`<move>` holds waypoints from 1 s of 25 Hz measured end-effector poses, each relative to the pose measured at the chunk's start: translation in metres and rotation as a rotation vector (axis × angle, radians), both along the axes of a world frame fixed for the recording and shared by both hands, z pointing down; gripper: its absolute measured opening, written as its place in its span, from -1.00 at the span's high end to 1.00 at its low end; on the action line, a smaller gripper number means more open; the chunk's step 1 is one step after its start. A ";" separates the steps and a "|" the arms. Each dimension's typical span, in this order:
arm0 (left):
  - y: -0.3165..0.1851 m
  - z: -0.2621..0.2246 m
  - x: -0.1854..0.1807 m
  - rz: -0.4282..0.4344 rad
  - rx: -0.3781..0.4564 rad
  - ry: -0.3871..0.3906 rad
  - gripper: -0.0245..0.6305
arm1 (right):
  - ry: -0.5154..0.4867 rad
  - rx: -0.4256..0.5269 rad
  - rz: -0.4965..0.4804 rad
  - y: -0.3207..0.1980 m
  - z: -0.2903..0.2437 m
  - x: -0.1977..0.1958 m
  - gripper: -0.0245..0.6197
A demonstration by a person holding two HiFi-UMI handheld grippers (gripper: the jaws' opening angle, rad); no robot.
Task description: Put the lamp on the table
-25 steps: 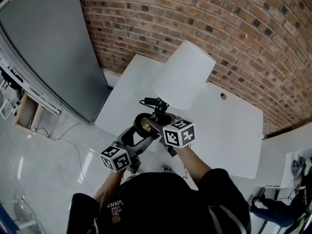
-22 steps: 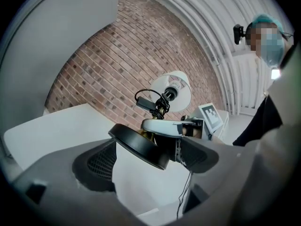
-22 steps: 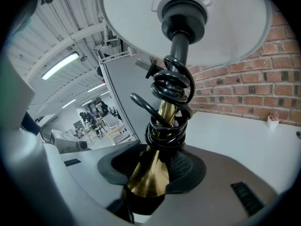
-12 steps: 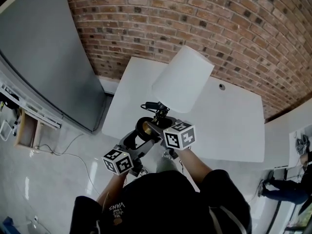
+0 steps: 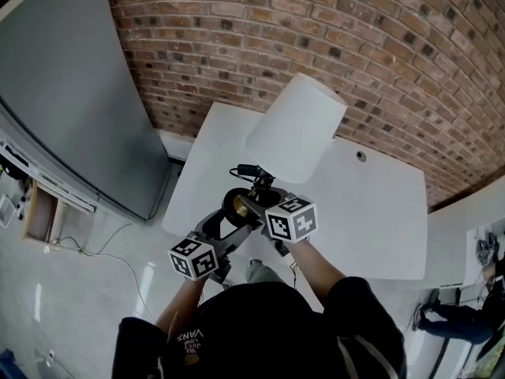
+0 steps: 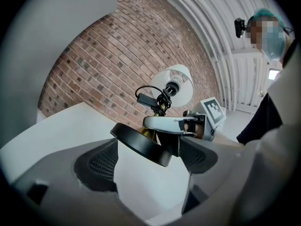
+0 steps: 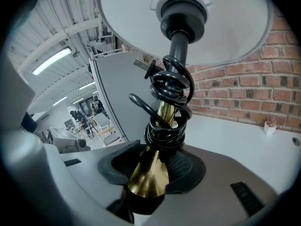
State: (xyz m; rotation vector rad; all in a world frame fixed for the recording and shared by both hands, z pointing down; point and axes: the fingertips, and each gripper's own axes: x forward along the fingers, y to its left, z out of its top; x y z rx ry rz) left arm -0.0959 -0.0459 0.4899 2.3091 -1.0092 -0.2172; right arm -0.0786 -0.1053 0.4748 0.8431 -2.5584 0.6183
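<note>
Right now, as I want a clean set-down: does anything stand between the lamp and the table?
Nothing visible does. The lamp, gripped by the left gripper and right gripper, hangs over a bare stretch of the white table. A small hole and a tiny object by the brick wall lie well aside.

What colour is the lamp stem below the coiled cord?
Polished brass-gold stem; it shows best in the right gripper view.

Brick wall (image 5: 316,22) (grey panel (image 5: 63,77) beside)
</note>
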 end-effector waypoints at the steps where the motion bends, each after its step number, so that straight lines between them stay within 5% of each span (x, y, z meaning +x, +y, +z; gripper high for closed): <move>1: -0.008 0.000 0.000 0.002 0.000 -0.003 -0.32 | 0.004 0.004 0.000 -0.008 -0.001 0.000 0.43; 25: -0.200 0.042 0.028 0.064 -0.027 -0.180 -0.23 | 0.067 0.095 0.005 -0.196 0.023 0.025 0.45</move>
